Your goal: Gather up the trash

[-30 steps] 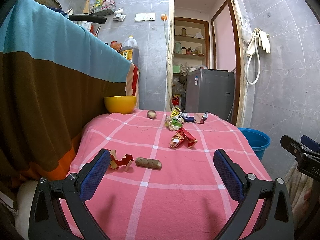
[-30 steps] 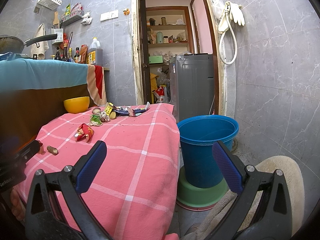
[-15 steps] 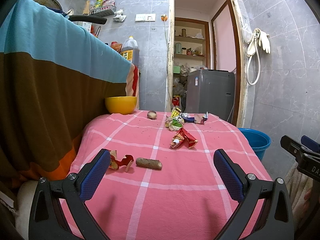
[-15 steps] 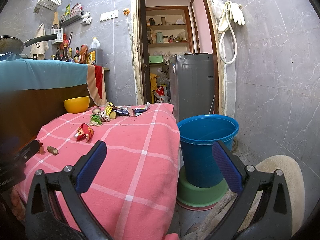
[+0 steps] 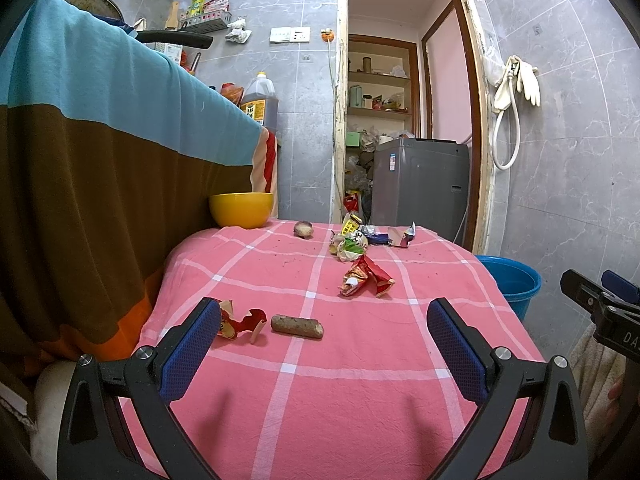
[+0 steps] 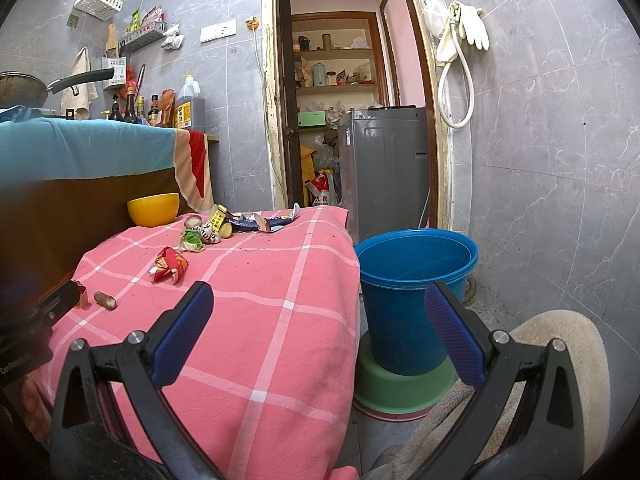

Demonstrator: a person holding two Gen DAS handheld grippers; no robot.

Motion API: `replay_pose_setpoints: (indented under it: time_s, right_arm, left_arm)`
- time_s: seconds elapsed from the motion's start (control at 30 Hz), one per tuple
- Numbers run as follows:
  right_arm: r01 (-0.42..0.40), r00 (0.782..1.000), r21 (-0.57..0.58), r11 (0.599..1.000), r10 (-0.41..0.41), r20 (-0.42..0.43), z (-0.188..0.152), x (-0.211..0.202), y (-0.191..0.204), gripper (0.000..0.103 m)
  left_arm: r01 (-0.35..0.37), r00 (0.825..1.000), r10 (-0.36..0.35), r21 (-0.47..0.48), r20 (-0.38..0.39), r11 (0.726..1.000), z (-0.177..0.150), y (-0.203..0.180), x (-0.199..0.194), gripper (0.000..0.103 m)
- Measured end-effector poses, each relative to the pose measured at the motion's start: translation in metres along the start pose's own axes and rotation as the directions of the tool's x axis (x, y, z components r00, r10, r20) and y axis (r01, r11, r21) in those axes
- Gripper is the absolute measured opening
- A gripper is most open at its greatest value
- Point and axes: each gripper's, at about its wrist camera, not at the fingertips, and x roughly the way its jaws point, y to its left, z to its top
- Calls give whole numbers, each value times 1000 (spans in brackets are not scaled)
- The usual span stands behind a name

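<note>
left gripper (image 5: 324,344): jaws wide apart, nothing btwn them, held over near edge of table; blue pads.
right gripper (image 6: 320,332): jaws wide apart, holding nothing; sits off the table's right side, left finger over the cloth, right finger in front of the bucket.
table (image 5: 360,392): pink checked cloth w/ white lines.
torn red wrapper (image 5: 240,322): near left of table, just beside left gripper's left pad.
brown stick (image 5: 297,326): lies flat just right of the torn red wrapper, apart from it.
crumpled red wrapper (image 5: 365,278): mid table, farther back; also seen in right view (image 6: 170,265).
wrapper pile (image 5: 352,240): far end of table, yellow, green & white bits bunched together.
blue wrapper (image 5: 394,236): far right of the pile, close beside it.
small round lump (image 5: 303,229): far end, left of pile, apart from it; what it is, cannot tell.
yellow bowl (image 5: 242,209): far left corner of table.
blue bucket (image 6: 414,292): on floor right of table, stands in a green basin (image 6: 400,386).
striped cloth (image 5: 100,152): hangs along table's left side, blue over brown.
washer (image 5: 420,184): grey, in doorway beyond table.
</note>
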Motion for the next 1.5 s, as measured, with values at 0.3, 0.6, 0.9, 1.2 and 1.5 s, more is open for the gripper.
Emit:
replay_pose_setpoints:
  time_s: [0.3,0.6,0.9,1.2,1.5]
  right_arm:
    - [0,1000,1,1000,0,0,-1,0,0,103]
    - [3,1000,-1,1000,-3,-3,-1,2,-1,103]
    - [-22,1000,-6,1000,22,-1,6,1,3,103]
    - [-97,995,-26,995,98,19,28,12,30,103]
    - [-206,978,8,979,206,-43,37,35,73,103]
  left_arm:
    - [-1,1000,1,0,1,1000,0,0,0,101]
    - [-5,1000,5,-2,-1,1000,-1,-1,0,101]
    - [-31,999,31,-5,12,1000,10,8,-1,101]
    - [-46,999,46,-14,24,999,34,42,7,101]
    - [-1,998,-1,-37,-56,999,37,79,21,101]
